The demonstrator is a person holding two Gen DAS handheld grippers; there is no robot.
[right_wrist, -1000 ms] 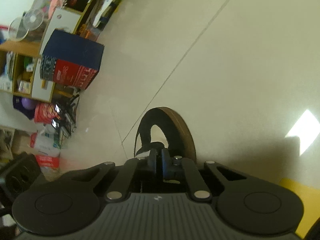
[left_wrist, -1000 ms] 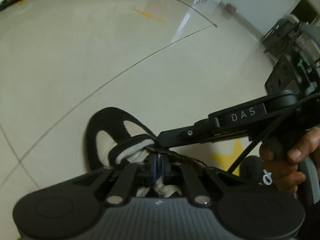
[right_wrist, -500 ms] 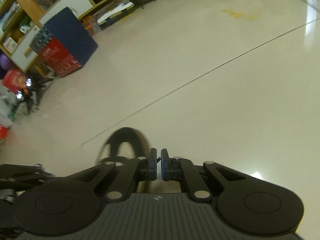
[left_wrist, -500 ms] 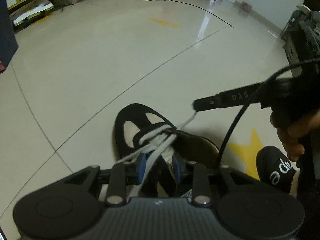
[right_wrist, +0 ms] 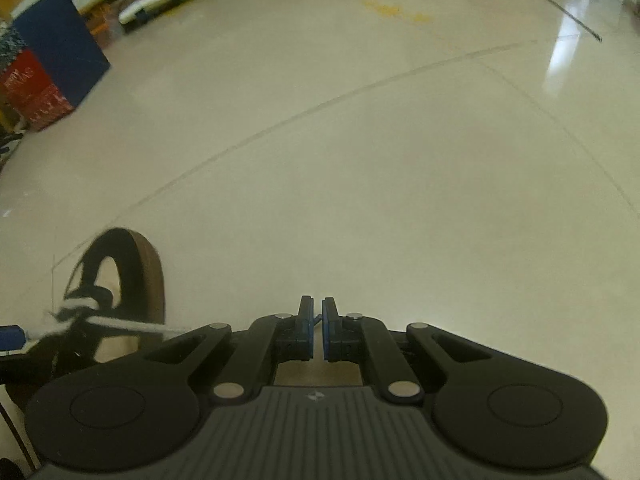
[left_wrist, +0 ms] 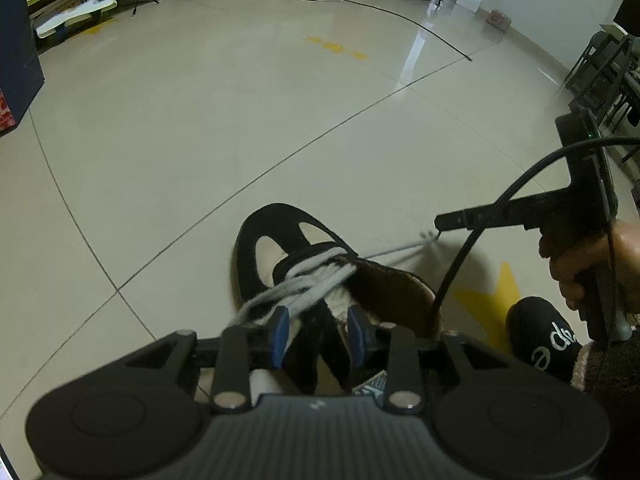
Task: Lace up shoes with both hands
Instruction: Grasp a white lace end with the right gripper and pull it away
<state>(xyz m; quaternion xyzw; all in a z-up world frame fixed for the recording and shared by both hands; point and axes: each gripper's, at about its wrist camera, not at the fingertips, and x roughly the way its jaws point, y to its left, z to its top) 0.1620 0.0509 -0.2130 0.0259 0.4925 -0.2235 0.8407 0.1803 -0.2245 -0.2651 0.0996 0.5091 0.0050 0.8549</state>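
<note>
A black and cream shoe [left_wrist: 280,248] lies on the floor, its white lace [left_wrist: 316,276] bunched over the tongue. My left gripper [left_wrist: 318,334] hovers just above the shoe's opening. Its jaws are opening, the blue pads [left_wrist: 280,334] press on nothing, and loose lace strands trail past the left pad. From the shoe a taut lace strand [left_wrist: 400,246] runs right to my right gripper [left_wrist: 438,226], which a hand [left_wrist: 580,268] holds. In the right wrist view the right gripper [right_wrist: 318,318] is shut on the lace end, with the shoe [right_wrist: 140,268] at lower left.
A blue and red box [right_wrist: 52,64] stands at the far left. A black cable [left_wrist: 360,4] crosses the tiled floor at the back. A person's black foot with white lettering [left_wrist: 544,340] rests by a yellow star mark [left_wrist: 492,296]. Black racks [left_wrist: 600,68] stand at the right.
My left gripper has opened, let go of the lace and drawn back above the shoe. The right gripper has pulled the lace end out to the right, away from the shoe.
</note>
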